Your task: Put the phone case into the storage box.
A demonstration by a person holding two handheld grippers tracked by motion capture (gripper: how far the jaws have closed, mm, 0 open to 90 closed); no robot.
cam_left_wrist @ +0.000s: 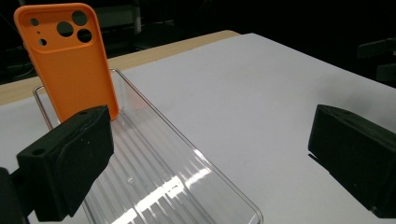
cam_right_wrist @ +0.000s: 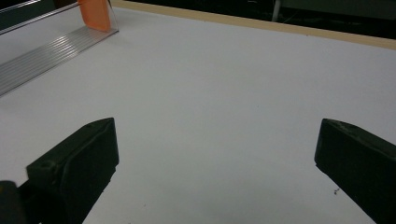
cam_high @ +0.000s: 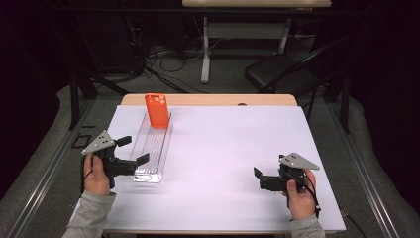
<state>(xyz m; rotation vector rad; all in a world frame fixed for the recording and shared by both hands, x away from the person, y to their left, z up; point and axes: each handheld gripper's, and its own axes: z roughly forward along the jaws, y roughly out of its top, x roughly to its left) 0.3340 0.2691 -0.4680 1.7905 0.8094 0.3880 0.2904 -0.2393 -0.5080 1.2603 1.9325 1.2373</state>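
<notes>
A white bench (cam_high: pixel 223 163) held a long clear tray (cam_high: pixel 153 148) near its left side. An orange phone case (cam_high: pixel 157 111) stood up in the tray's far end. The left gripper (cam_high: pixel 132 150) sat beside the tray's near end, fingers wide, holding nothing. The right gripper (cam_high: pixel 257 174) was well apart, fingers wide too.

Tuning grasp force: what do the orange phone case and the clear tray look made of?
Phone case: looks like matte silicone or soft plastic; even orange, no glare, moulded camera cutouts. Tray: clear rigid plastic, probably acrylic; glossy, ribbed floor with bright reflections, table visible through it.
</notes>
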